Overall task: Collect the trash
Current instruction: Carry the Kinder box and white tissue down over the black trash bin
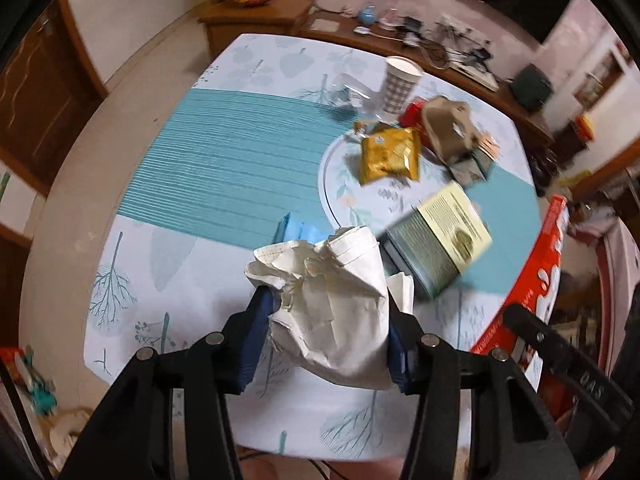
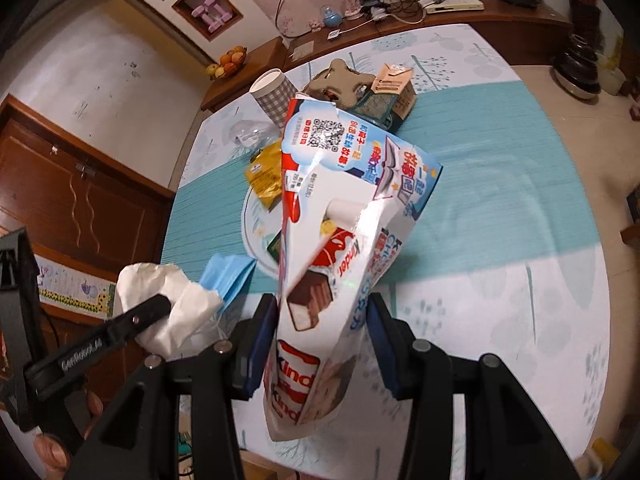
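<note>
My left gripper (image 1: 326, 320) is shut on a crumpled white paper wad (image 1: 332, 300) held above the table's near edge; it also shows in the right wrist view (image 2: 160, 304). My right gripper (image 2: 322, 324) is shut on a torn white and red Kinder package (image 2: 340, 216), held upright above the table; its red side shows in the left wrist view (image 1: 536, 280). On the round plate (image 1: 340, 196) lie a yellow snack wrapper (image 1: 390, 154) and a green box (image 1: 436, 244). A blue face mask (image 2: 230, 276) lies beside the plate.
A checked paper cup (image 1: 400, 84), clear plastic (image 1: 352, 92), a red packet (image 1: 412, 114) and brown crumpled cardboard (image 1: 448, 128) sit at the table's far side. A teal runner (image 1: 224, 176) crosses the table. A wooden sideboard (image 1: 256, 16) with a fruit bowl stands behind.
</note>
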The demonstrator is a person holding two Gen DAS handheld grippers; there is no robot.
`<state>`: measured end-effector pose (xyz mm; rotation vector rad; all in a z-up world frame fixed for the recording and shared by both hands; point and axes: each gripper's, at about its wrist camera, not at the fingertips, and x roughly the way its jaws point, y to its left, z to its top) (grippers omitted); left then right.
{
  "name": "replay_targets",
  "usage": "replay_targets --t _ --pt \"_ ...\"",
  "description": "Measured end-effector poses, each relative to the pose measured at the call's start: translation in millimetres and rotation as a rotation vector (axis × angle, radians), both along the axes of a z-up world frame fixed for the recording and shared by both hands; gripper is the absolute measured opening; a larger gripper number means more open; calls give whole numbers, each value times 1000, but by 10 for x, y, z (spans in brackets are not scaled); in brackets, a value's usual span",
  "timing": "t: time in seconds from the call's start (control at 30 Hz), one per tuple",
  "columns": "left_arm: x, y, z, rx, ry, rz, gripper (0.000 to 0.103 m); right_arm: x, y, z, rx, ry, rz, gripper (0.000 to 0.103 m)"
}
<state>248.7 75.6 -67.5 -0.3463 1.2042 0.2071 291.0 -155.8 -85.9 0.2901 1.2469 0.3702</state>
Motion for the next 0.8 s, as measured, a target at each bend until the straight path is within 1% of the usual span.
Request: replay_targets --t 0.17,0.33,0.47,0.57,0.8 --pt "-420 71 56 -12 -47 -68 50 -458 32 109 4 -22 -67 46" --pt "-718 107 -1 6 -45 -122 50 -864 40 150 15 -30 -134 46" --pt "-953 100 28 -3 -62 -172 50 -1192 51 218 5 -51 -164 46" --pt "-1128 80 128 -27 -93 -212 50 -1440 62 274 -6 -63 -176 46" --pt "-1536 36 352 -123 -156 -311 50 -2061 72 320 -22 -81 -232 46"
